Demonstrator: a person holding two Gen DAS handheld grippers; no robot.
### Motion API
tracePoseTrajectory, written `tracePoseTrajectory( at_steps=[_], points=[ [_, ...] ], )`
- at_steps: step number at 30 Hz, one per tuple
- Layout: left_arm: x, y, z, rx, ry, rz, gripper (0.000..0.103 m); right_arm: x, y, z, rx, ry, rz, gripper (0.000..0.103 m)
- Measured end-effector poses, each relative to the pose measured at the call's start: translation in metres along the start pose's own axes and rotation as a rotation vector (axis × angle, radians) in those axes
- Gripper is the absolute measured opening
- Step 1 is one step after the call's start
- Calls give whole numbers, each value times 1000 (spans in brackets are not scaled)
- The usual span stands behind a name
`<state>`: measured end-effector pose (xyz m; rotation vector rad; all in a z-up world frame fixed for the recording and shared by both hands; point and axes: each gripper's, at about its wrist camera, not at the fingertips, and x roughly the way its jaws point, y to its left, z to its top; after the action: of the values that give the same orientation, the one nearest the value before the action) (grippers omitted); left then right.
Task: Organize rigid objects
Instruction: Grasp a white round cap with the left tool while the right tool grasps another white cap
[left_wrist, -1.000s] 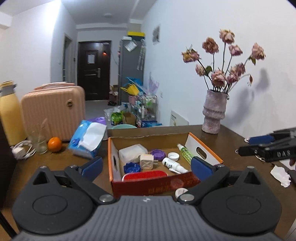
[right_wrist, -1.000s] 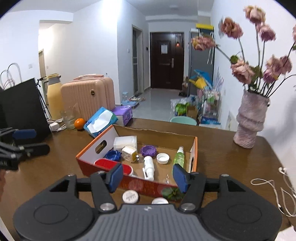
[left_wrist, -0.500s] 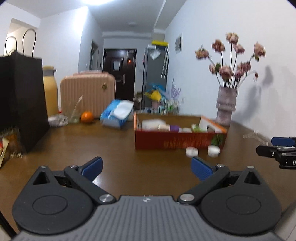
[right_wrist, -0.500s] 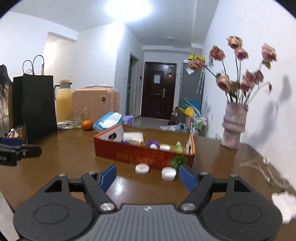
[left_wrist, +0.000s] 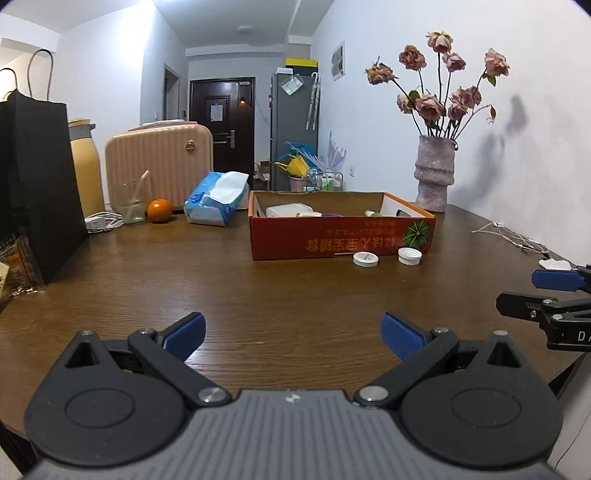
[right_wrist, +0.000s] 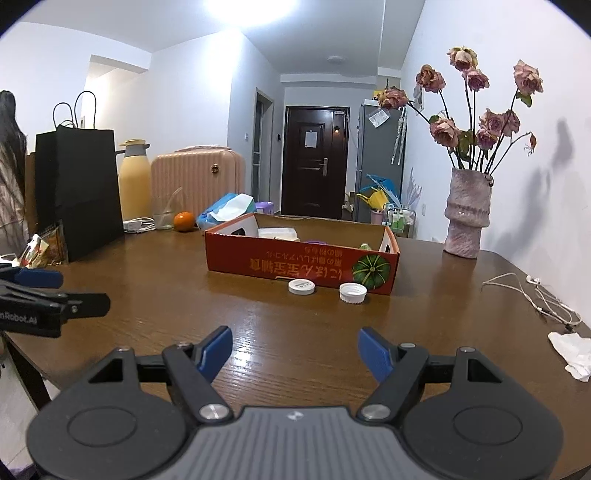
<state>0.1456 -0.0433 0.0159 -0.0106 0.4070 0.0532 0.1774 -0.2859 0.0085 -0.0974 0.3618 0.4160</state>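
An orange cardboard box (left_wrist: 340, 238) (right_wrist: 301, 264) stands on the brown table and holds a white container, a purple lid and a green-capped bottle, mostly hidden by its wall. Two white caps lie in front of it: a flat one (left_wrist: 365, 259) (right_wrist: 301, 286) and a ribbed one (left_wrist: 409, 256) (right_wrist: 353, 292). My left gripper (left_wrist: 293, 336) is open and empty, low over the near table, well short of the box. My right gripper (right_wrist: 295, 352) is open and empty, also near the front edge. Each gripper shows at the side of the other view.
A vase of dried roses (right_wrist: 466, 218) stands at the back right. White earphones (right_wrist: 543, 299) and a crumpled tissue (right_wrist: 570, 354) lie at right. A black bag (left_wrist: 35, 184), yellow flask (left_wrist: 85, 162), pink suitcase (left_wrist: 159, 166), glass, orange (left_wrist: 159, 210) and tissue pack (left_wrist: 216, 201) stand at back left.
Both grippers have pulled back and down from above the box to low over the near table. The box and caps have not moved. Both grippers stay open.
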Motion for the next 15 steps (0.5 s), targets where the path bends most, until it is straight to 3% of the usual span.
tracePoseTrajectory(
  at_steps=[8, 15],
  points=[
    [42, -11, 8, 20, 57, -23, 103, 31, -19, 1, 47, 46, -7, 75],
    [99, -28, 36, 79, 65, -59, 103, 87, -51, 22, 34, 91, -3, 74]
  ],
)
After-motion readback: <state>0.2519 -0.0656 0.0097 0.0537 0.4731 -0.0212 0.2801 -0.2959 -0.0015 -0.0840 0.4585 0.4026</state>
